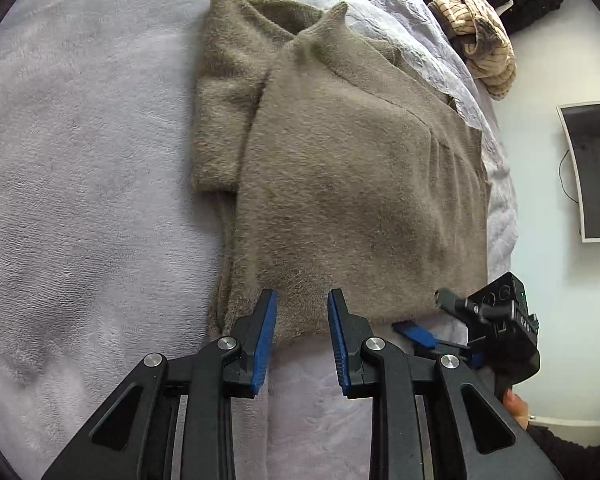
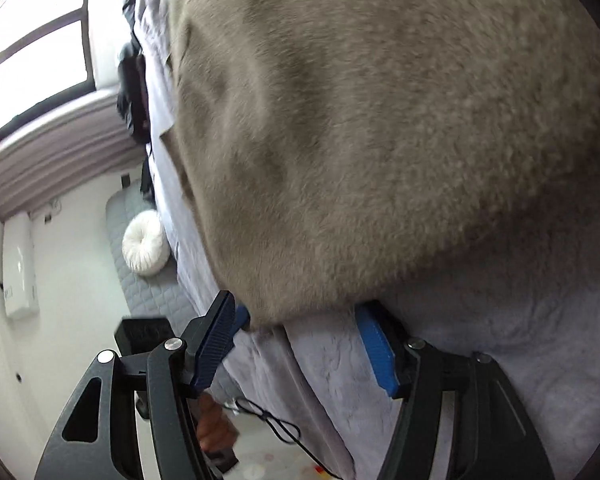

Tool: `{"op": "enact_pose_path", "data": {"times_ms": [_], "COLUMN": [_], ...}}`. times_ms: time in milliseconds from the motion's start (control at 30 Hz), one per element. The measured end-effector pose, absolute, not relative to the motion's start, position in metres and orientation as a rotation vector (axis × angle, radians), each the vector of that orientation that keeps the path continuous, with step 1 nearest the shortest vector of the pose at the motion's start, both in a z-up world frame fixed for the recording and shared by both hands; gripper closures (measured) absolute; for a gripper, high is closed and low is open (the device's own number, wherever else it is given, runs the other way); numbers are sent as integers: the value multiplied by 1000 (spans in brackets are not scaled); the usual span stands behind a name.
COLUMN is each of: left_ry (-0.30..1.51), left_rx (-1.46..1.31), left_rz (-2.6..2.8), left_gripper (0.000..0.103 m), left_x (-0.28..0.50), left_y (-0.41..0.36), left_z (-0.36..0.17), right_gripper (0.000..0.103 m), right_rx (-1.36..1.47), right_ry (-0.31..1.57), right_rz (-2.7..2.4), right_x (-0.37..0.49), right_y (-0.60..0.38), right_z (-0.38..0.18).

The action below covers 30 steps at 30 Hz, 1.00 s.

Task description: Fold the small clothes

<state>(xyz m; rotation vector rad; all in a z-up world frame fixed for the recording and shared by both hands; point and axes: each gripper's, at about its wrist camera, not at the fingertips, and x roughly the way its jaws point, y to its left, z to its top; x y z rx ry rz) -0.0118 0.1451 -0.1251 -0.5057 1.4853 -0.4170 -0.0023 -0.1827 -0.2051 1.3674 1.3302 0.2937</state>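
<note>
Sweater: the fuzzy taupe sweater (image 1: 340, 168) is lying part-folded on the bed, one sleeve turned across its body, hem nearest both tools.
Left gripper: the left gripper (image 1: 302, 300) is hovering at the hem, jaws narrowly apart, nothing pinched between them.
Right gripper: the right gripper (image 2: 300, 316) is sitting at the hem's corner, jaws spread wide, not pressing on the knit.
Surface: a pale lavender fleece blanket (image 1: 80, 160) is covering the bed.
Room: a heap of other clothes (image 1: 480, 40) is waiting at the far edge.
Left view only: a monitor (image 1: 592, 168).
Right view only: a window (image 2: 36, 60) and a white round cushion (image 2: 146, 244).
</note>
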Motion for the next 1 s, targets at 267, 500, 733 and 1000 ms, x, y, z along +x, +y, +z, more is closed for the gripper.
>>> {"op": "enact_pose_path", "data": {"times_ms": [267, 500, 733, 1000], "left_ry": [1415, 1420, 1322, 1373], "left_rx": [-397, -331, -363, -417], "left_rz": [-323, -299, -301, -407], "left_gripper": [75, 74, 4, 43], "left_x": [-26, -20, -18, -6], "left_y": [163, 155, 156, 145], "left_z": [-99, -114, -100, -120], "right_gripper": [37, 37, 37, 36], "right_rx": [1274, 1292, 1268, 1298], "right_ry": [1356, 1316, 1318, 1289], "right_rz": [304, 284, 285, 267], "right_x": [-7, 0, 3, -1], "right_y": [-179, -178, -172, -175], "right_z": [-190, -191, -185, -185]}}
